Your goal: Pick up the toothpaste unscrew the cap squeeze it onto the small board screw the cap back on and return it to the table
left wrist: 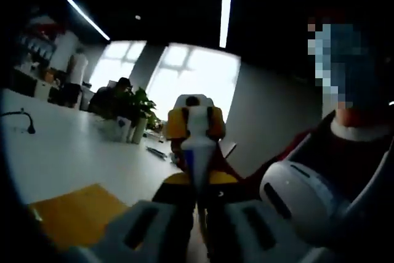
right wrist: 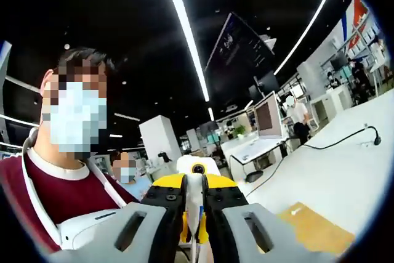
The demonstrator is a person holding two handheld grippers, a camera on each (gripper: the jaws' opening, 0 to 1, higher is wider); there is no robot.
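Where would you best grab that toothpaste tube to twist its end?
Probably as held now: left gripper clamping the toothpaste tube across its wider body from the sides, right gripper coming end-on at the narrow end, because the tube tapers toward it.

My left tool [left wrist: 196, 214] faces my other tool [left wrist: 196, 121] close ahead; bare bench [left wrist: 74, 152] lies open leftward, potted plants [left wrist: 132, 112] standing farther back.

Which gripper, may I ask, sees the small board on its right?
The right gripper: its view shows the small board lower right; the left gripper has it lower left.
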